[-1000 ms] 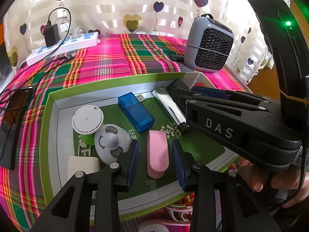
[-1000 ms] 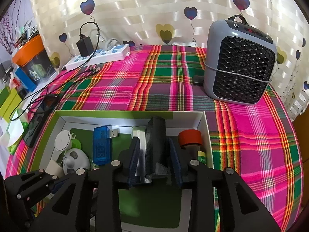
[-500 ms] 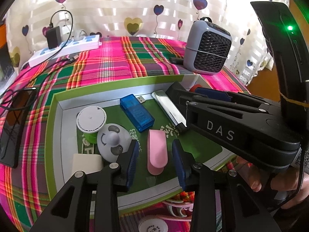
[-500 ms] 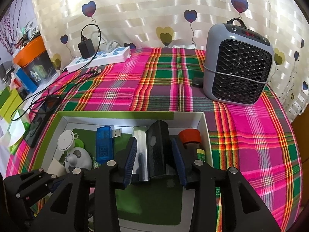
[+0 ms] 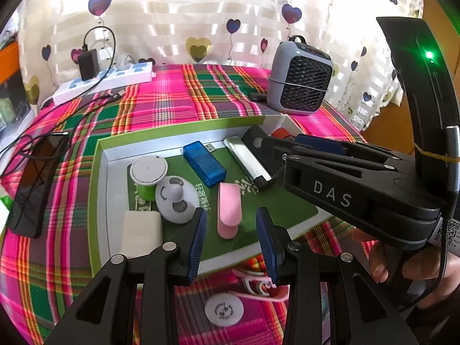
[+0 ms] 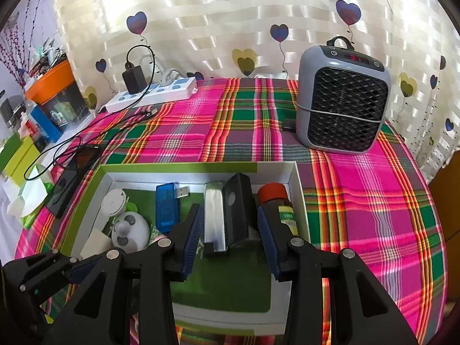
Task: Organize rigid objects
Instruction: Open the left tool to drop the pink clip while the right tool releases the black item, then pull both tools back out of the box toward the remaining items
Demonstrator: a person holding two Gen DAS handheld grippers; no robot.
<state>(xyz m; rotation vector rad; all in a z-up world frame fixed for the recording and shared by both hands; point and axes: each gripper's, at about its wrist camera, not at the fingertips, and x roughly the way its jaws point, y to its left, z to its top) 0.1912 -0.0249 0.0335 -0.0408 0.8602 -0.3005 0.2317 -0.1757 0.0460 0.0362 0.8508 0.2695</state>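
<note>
Pink oblong piece [image 5: 228, 211] lies in the green-rimmed box [image 5: 95, 178] between the left gripper's [image 5: 231, 237] untouching, parted jaws. The right gripper [image 6: 230, 237] is opening, its pads clear of the black block [image 6: 238, 210]. Beyond stands a grey heater [image 6: 342, 100].

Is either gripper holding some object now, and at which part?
Nothing is held. The right gripper is opening; the black rectangular block lies free between its fingers. The left gripper is open above the pink oval piece.
</note>
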